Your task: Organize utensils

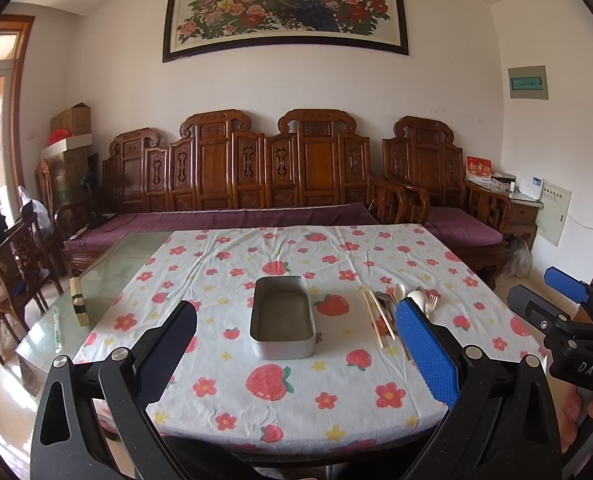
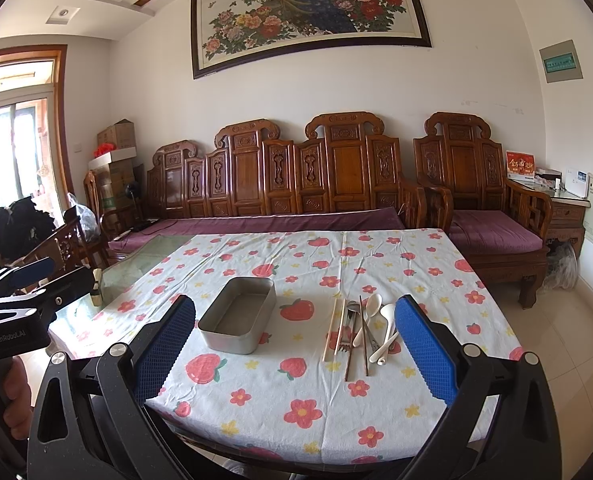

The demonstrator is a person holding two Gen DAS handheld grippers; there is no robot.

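Observation:
An empty grey metal tin (image 1: 283, 318) (image 2: 238, 320) stands in the middle of the flowered tablecloth (image 1: 296, 392) (image 2: 296, 392). To its right lies a pile of utensils (image 2: 362, 330) (image 1: 392, 312): pale chopsticks (image 2: 333, 330), dark chopsticks (image 2: 362, 336), white spoons (image 2: 386, 330) and metal cutlery. My left gripper (image 1: 296, 344) is open and empty above the near edge, facing the tin. My right gripper (image 2: 294, 344) is open and empty, with the utensils just inside its right finger. It also shows in the left wrist view (image 1: 544, 300).
A bare glass tabletop (image 1: 108, 276) lies left of the cloth, with a small wooden block (image 1: 79, 302) on it. A carved wooden sofa (image 1: 256, 184) stands behind the table. Wooden chairs (image 1: 20, 264) stand at the left.

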